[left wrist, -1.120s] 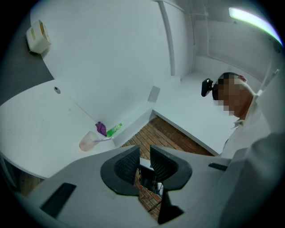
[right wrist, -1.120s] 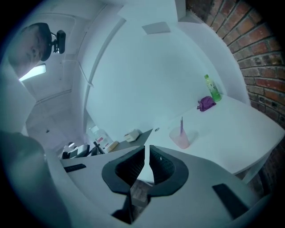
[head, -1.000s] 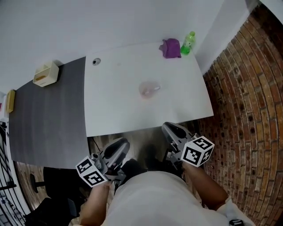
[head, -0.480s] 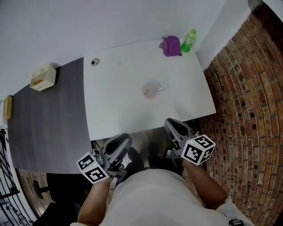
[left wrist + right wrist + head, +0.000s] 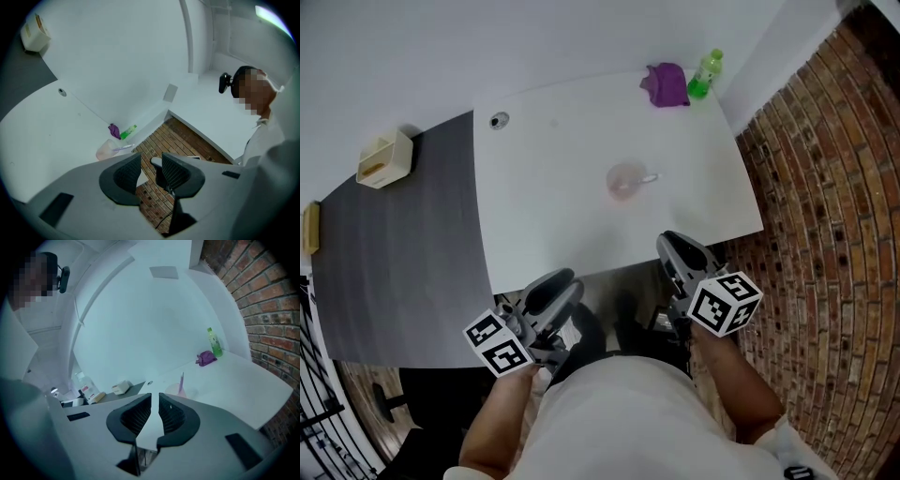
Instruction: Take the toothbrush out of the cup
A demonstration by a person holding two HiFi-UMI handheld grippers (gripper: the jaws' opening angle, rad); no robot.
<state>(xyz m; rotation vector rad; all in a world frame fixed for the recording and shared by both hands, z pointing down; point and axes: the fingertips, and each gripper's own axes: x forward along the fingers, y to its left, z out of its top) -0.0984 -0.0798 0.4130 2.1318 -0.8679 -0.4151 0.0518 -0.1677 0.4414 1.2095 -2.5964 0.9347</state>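
A translucent pink cup (image 5: 622, 181) stands upright near the middle of the white table (image 5: 544, 206), with a pale toothbrush (image 5: 648, 177) leaning out of it to the right. The left gripper view shows the cup (image 5: 105, 150) and toothbrush (image 5: 123, 148) far off. In the right gripper view the toothbrush (image 5: 182, 379) rises from the cup (image 5: 175, 390). My left gripper (image 5: 559, 286) and right gripper (image 5: 675, 247) hover at the table's near edge, well short of the cup. Both are empty, jaws drawn almost together with only a narrow slit, seen at the left gripper (image 5: 151, 161) and right gripper (image 5: 155, 399).
A purple cloth (image 5: 667, 83) and a green bottle (image 5: 705, 75) sit at the table's far right corner. A beige box (image 5: 382, 157) rests on the dark grey table (image 5: 394, 253) to the left. A brick floor (image 5: 825, 234) lies to the right.
The head view has shifted slightly. Both grippers have crept a little forward toward the table's near edge. The cup and toothbrush have not moved on the table.
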